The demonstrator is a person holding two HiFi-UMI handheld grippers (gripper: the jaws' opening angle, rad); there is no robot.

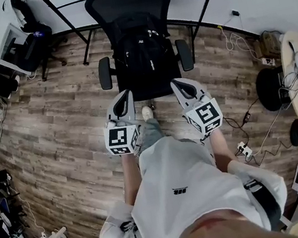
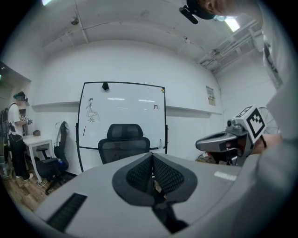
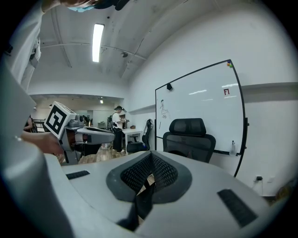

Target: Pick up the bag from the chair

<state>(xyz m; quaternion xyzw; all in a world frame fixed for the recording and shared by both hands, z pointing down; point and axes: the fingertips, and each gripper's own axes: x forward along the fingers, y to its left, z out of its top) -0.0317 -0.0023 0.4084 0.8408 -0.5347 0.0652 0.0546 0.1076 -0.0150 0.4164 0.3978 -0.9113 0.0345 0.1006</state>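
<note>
— Where is the bag?

— The black bag (image 1: 142, 45) is on the seat of the black office chair (image 1: 127, 2). It stands upright against the backrest, between the two armrests.

— And the claws?

— Both are held out in front of the person's white shirt (image 1: 179, 190), short of the seat's front edge and apart from the bag. The left claw (image 1: 124, 96) points at the chair's left side and the right claw (image 1: 180, 85) at its right side.

— Are they apart or together?

— Together, both of them. In the left gripper view the two ribbed pads (image 2: 139, 173) meet along a thin line with nothing caught between them. The right gripper view shows the same: pads (image 3: 160, 173) pressed against each other, nothing in them.

— What is around the chair?

— A whiteboard (image 2: 123, 111) on a black frame stands right behind it, against the white wall. The chair is on a wooden floor (image 1: 63, 119). Cables (image 1: 252, 120) trail over the floor on the right side. In the right gripper view another person (image 3: 118, 122) stands at a white desk (image 3: 132, 134) far back in the room.
</note>
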